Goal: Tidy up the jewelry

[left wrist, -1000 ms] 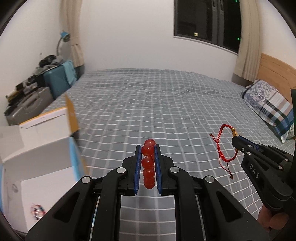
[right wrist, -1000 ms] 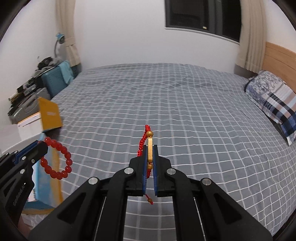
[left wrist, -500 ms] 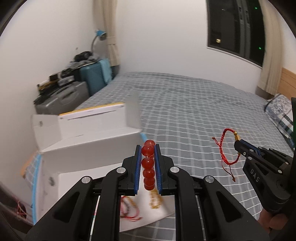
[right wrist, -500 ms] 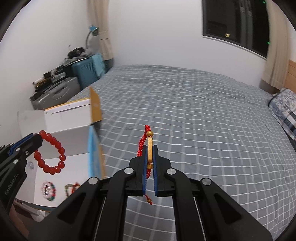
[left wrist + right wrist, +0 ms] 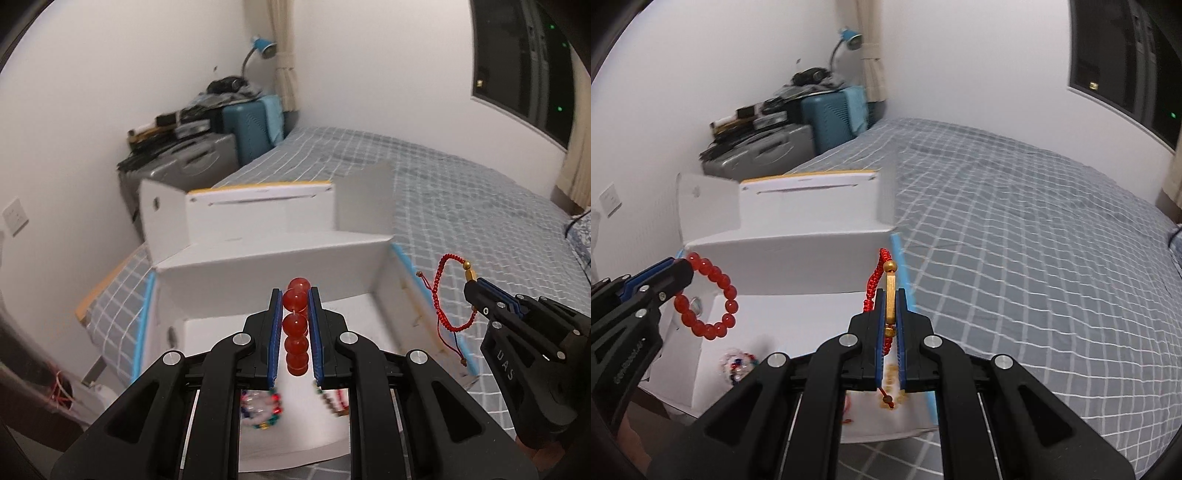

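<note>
My left gripper (image 5: 295, 295) is shut on a red bead bracelet (image 5: 295, 328) and holds it above the open white cardboard box (image 5: 273, 266); the bracelet also shows in the right wrist view (image 5: 709, 295). My right gripper (image 5: 891, 295) is shut on the gold tube of a red cord bracelet (image 5: 889, 295), over the box's right wall; the cord loop also shows in the left wrist view (image 5: 443, 291). Inside the box lie a multicoloured bead bracelet (image 5: 258, 410) and other beaded pieces (image 5: 332, 402).
The box (image 5: 798, 266) sits at the left edge of a bed with a grey checked cover (image 5: 1034, 258). Its flaps stand up. Suitcases (image 5: 207, 158) and clutter stand by the wall behind it. A window (image 5: 524, 62) is at the upper right.
Both grippers have swung left and come over the open box, each still holding its bracelet. The box now fills the middle of both views and its contents show.
</note>
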Demonstrator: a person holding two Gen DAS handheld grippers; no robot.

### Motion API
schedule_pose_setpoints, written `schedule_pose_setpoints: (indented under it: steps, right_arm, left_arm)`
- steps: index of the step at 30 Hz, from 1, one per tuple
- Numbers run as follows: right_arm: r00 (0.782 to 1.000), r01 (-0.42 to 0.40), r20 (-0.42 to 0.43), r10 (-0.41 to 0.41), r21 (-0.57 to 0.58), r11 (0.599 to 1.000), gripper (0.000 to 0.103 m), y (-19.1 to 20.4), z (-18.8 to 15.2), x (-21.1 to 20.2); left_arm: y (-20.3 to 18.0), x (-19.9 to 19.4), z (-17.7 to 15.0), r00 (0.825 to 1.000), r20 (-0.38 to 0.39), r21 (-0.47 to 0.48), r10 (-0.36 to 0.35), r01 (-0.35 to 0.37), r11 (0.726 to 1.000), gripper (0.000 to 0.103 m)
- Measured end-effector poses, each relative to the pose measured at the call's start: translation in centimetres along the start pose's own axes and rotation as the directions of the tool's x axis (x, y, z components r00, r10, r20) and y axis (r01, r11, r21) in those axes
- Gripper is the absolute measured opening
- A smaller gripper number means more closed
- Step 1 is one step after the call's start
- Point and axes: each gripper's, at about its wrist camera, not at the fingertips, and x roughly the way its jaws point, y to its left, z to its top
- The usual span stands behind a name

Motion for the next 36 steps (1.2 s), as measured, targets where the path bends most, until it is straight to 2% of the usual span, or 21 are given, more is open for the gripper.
schedule_pose_setpoints:
  steps: [6,15,23,26,28,29,30,31,32,33,34,36]
  right_arm:
    - [0.997,-0.048,-0.059,0.047,-0.027,0.998,0.004,3.5,-0.5,2.5]
    - [0.979,-0.062,-0.196,0.054,-0.038,0.997,0.004,5.2,-2.2,7.0]
    - [0.974,-0.075,-0.219,0.065,-0.035,0.997,0.007,5.4,-3.0,8.5]
    - [0.974,-0.072,-0.216,0.062,-0.041,0.997,0.008,5.4,-2.9,8.5]
    - [0.976,-0.073,-0.208,0.062,-0.048,0.996,0.02,5.5,-3.0,8.3]
    - [0.978,-0.07,-0.199,0.058,-0.053,0.996,0.032,5.5,-3.0,8.1]
    - [0.981,-0.068,-0.185,0.056,-0.057,0.996,0.042,5.5,-3.0,7.8]
    - [0.983,-0.068,-0.173,0.057,-0.059,0.996,0.045,5.5,-3.0,7.5]
    - [0.986,-0.067,-0.157,0.057,-0.061,0.996,0.051,5.5,-3.0,7.0]
    - [0.988,-0.066,-0.145,0.057,-0.06,0.996,0.061,5.3,-2.9,6.5]
    - [0.99,-0.064,-0.13,0.056,-0.056,0.996,0.065,5.2,-2.9,5.9]
    - [0.994,-0.063,-0.089,0.059,-0.045,0.997,0.076,4.8,-2.7,4.6]
  left_arm:
    - [2.7,2.1,-1.4,0.998,-0.062,-0.04,0.004,-0.006,0.999,0.013]
    - [5.1,5.8,-3.4,0.987,-0.158,-0.078,0.018,-0.031,0.996,0.013]
    - [5.3,7.3,-4.2,0.982,-0.188,-0.08,0.018,-0.033,0.996,0.014]
    - [5.5,7.2,-4.0,0.984,-0.175,-0.084,0.03,-0.045,0.995,0.015]
    - [5.7,7.0,-3.8,0.985,-0.17,-0.086,0.04,-0.055,0.995,0.016]
    - [5.7,6.8,-3.7,0.985,-0.168,-0.085,0.041,-0.056,0.995,0.016]
    - [5.7,6.6,-3.6,0.986,-0.163,-0.089,0.04,-0.055,0.995,0.023]
    - [5.8,6.3,-3.6,0.986,-0.159,-0.092,0.042,-0.057,0.994,0.03]
    - [5.9,5.9,-3.6,0.988,-0.148,-0.096,0.047,-0.061,0.993,0.042]
    - [6.0,5.2,-3.5,0.991,-0.127,-0.102,0.052,-0.065,0.993,0.05]
    - [6.0,4.4,-3.5,0.992,-0.109,-0.106,0.06,-0.071,0.992,0.055]
    - [6.0,3.1,-3.5,0.995,-0.08,-0.11,0.064,-0.073,0.991,0.073]
